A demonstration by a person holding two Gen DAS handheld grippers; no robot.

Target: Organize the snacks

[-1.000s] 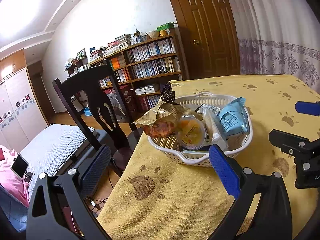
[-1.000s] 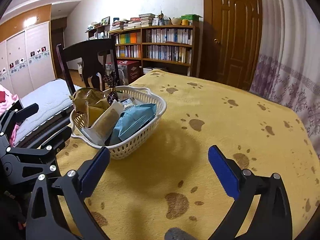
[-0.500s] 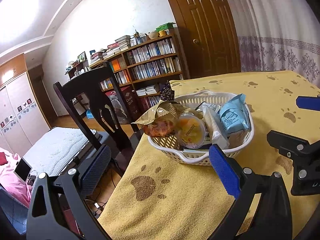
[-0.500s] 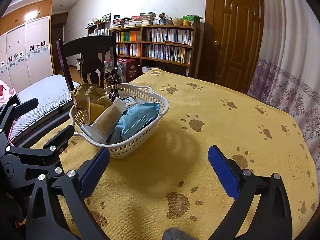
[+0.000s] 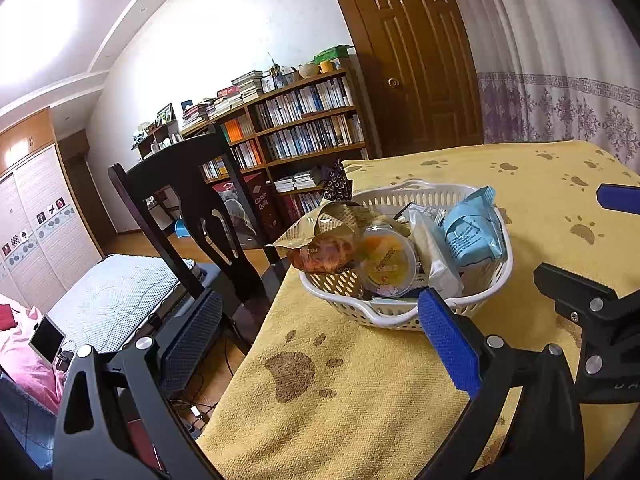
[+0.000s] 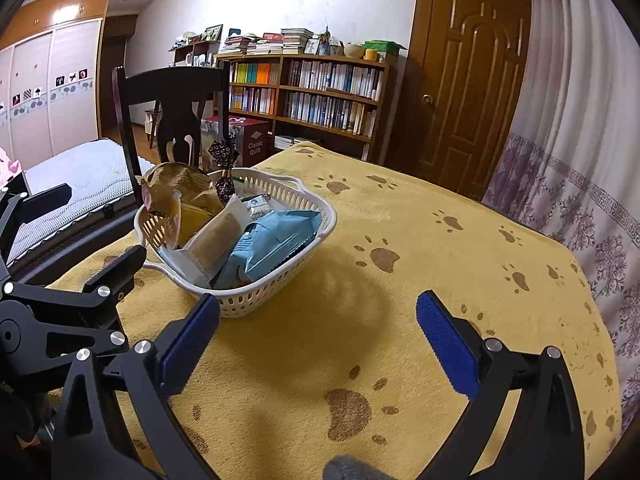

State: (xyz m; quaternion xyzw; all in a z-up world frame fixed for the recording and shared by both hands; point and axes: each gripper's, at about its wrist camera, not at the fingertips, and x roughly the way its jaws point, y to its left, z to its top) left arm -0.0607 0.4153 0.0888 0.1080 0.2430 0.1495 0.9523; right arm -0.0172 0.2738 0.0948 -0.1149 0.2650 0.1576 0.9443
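Note:
A white slotted basket [image 5: 384,316] [image 6: 276,284] full of snacks stands on the yellow paw-print tablecloth [image 6: 400,292] near the table's left edge. In it lie a light blue packet [image 5: 470,232] [image 6: 276,240], a clear-wrapped biscuit bar [image 6: 218,240], a round orange-lidded cup [image 5: 386,264], a reddish-brown snack pack [image 5: 324,254], a crumpled gold wrapper [image 6: 176,188] and a dark patterned candy [image 6: 224,184]. My left gripper [image 5: 320,340] hangs open just short of the basket, holding nothing. My right gripper [image 6: 316,340] is open over bare cloth, to the right of the basket.
A dark wooden chair [image 5: 192,200] stands against the table's left side. Beyond it are a bed [image 5: 116,296], a bookshelf [image 6: 312,96] and a brown door [image 6: 468,92]. A patterned curtain [image 6: 580,168] hangs along the right. Open cloth stretches right of the basket.
Both grippers have risen and drawn slightly back, so the basket sits a little farther off. Both stay open and the snacks have not shifted.

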